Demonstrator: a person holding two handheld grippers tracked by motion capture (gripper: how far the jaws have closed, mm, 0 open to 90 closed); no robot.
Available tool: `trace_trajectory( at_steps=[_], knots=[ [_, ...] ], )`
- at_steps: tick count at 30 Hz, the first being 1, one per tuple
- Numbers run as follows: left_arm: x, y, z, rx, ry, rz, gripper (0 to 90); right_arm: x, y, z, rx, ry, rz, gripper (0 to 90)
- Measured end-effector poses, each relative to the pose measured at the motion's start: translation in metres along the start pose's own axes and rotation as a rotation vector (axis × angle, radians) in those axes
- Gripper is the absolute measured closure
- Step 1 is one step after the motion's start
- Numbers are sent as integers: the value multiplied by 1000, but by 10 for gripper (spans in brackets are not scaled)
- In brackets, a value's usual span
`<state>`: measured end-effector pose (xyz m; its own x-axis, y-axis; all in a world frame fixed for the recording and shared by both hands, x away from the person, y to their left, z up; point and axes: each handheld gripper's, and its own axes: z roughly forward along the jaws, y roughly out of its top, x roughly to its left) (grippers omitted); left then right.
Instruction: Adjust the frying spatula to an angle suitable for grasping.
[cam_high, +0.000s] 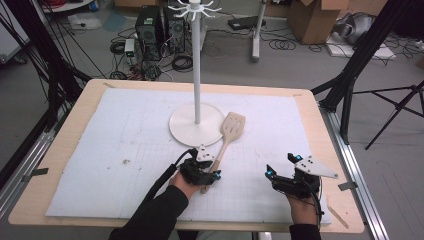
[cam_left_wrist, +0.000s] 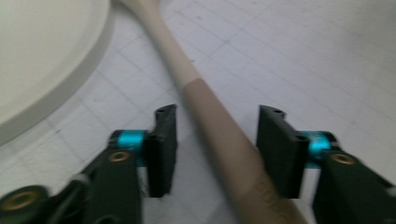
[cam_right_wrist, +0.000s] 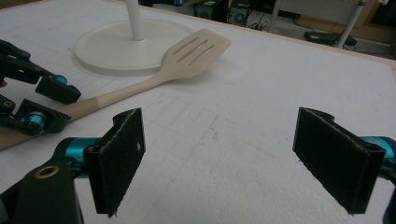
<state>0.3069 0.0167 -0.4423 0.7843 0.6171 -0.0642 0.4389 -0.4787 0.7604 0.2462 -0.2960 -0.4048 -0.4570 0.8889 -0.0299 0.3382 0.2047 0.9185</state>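
Left gripper (cam_left_wrist: 217, 140) fingers astride spatula (cam_left_wrist: 224, 140) handle, possibly untouched | right gripper (cam_right_wrist: 233, 158) fingers wide

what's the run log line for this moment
left gripper: open, astride spatula handle | right gripper: open, empty | spatula head: on stand base

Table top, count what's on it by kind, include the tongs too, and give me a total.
Wooden slotted spatula: 1
White hook stand on a round base: 1
White foam mat: 1
Hand-held tongs: 2, left tongs straddling the spatula handle, right tongs open over bare mat
Total: 5
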Motion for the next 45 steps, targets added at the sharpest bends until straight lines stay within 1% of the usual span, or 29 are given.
trace_trajectory(
  at_steps=[2,6,9,11,15,16,18,23,25,27,29,31,32,35,38,41,44,45],
  knots=[
    [1,0,0,2,-5,-5,580,0,0,0,2,1,1,157],
    [5,0,-3,11,-29,-14,595,-1,0,-1,2,-1,3,157],
    [10,0,-7,31,-59,1,617,-1,-1,-1,3,-1,8,157],
    [14,-2,-10,39,-87,9,628,-1,0,0,4,-1,8,157],
    [20,-4,-18,67,-132,42,652,0,0,0,4,2,10,158],
    [21,-5,-19,71,-138,41,658,0,0,0,4,2,5,158],
    [24,-6,-23,81,-157,65,667,0,0,0,4,1,6,158],
    [29,-10,-30,99,-181,109,682,0,0,-1,4,2,9,158],
    [31,-11,-33,110,-186,137,686,0,0,-1,0,-1,9,164],
    [33,-12,-37,116,-194,156,690,0,1,-2,-8,1,9,164],
    [37,-14,-40,127,-207,166,693,0,1,-2,-9,4,8,164],
    [40,-15,-42,135,-231,165,693,0,0,-1,-2,3,8,164],
    [41,-16,-43,139,-239,166,693,1,0,-1,5,6,19,165],
    [47,-18,-48,153,-263,189,694,0,0,-1,3,5,16,164],
    [53,-21,-54,148,-279,198,696,0,0,-1,8,8,15,164],
    [59,-24,-60,129,-287,200,698,1,0,-1,12,9,17,165],
    [62,-29,-65,126,-288,196,699,1,0,1,17,15,8,165],
    [63,-31,-65,122,-283,182,699,1,0,1,20,16,6,165]
  ],
)
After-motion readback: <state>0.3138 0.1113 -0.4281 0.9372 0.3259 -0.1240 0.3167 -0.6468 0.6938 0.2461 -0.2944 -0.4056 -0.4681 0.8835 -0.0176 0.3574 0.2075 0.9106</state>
